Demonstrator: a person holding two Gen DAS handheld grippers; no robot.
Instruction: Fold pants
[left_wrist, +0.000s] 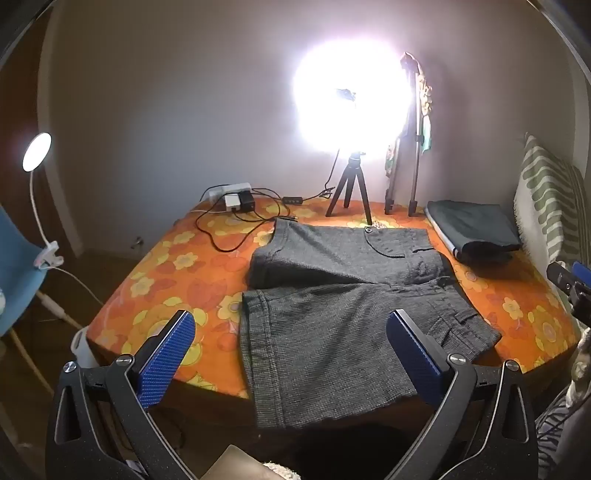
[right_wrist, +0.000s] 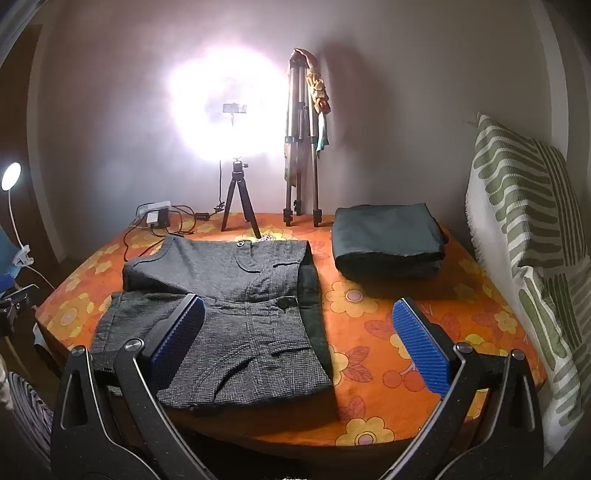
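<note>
A small round white clip-on lamp (left_wrist: 37, 152) is seen far left, clamped beside the table, presumably for side light. The left gripper (left_wrist: 291, 341) is held spread wide and empty, tilted down over the near leg of the grey woven shorts-style pants (left_wrist: 343, 295); nothing is touched, so a grasp is judged not yet begun. A white power strip with black adapters (left_wrist: 236, 199) is parked at the back edge, cables kept clear of the cloth. The pants are laid flat mid-table on the orange flower-print tablecloth (left_wrist: 166, 273), waistband to the right in the left view, legs to the left, near hem hanging slightly over the front edge; flat spreading is judged as preparation for a fold. A bright ring light on a small black tripod (right_wrist: 238, 192) is set behind, facing the work. The right gripper (right_wrist: 299, 339) is likewise released and empty, poised above the waistband side. A folded dark green garment (right_wrist: 388, 240) is stacked right rear, probably finished work set aside. A green-striped white cushion (right_wrist: 524, 221) is leant at far right.
</note>
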